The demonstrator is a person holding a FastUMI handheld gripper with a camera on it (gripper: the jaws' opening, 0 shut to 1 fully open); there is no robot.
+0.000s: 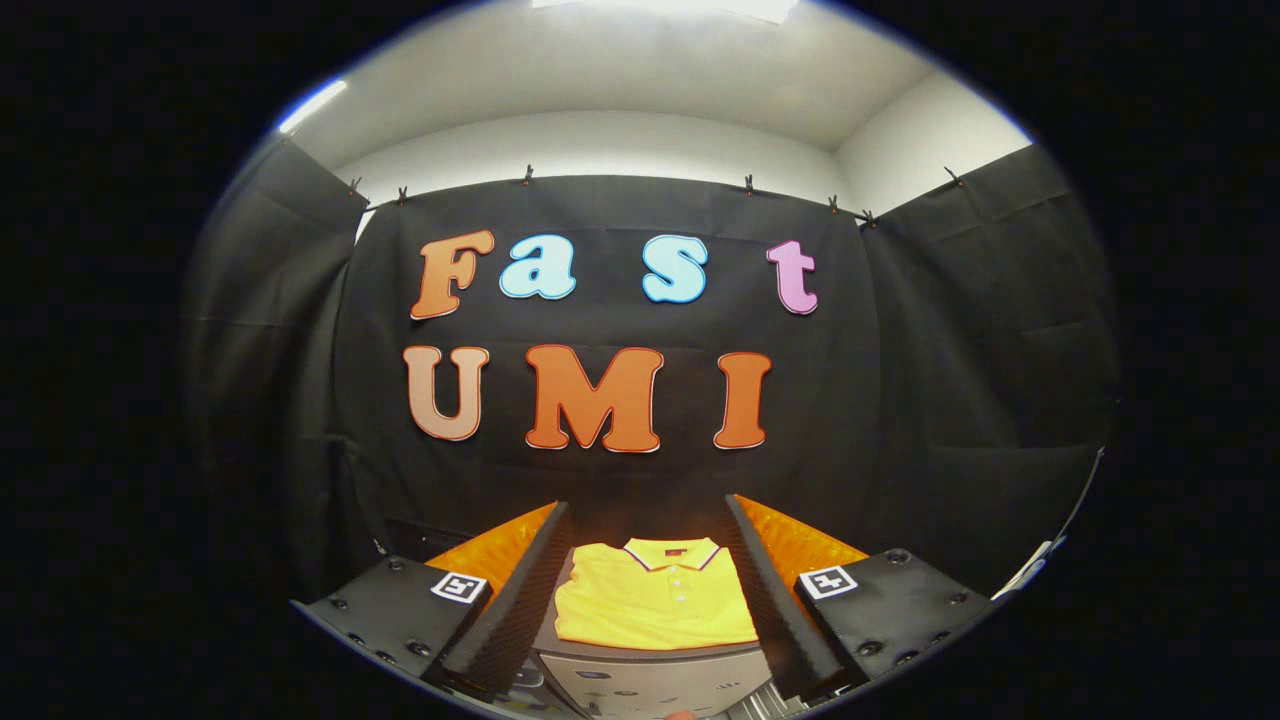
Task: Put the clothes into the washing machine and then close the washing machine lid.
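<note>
Gripper with ribbed finger pads, black screw-studded blocks; square black-and-white marker on each

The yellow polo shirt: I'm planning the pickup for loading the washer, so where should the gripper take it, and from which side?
Probably at the near folded edge of the yellow polo shirt, coming down from above. It lies folded flat, collar away, between the open fingers of the gripper, so a pinched fold gives them something to close on.

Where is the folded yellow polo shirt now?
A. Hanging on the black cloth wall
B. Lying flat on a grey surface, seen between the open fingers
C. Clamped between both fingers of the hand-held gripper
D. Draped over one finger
B: the yellow polo shirt lies folded on the grey surface, and the hand-held gripper is open, its fingers apart from the shirt.
</note>
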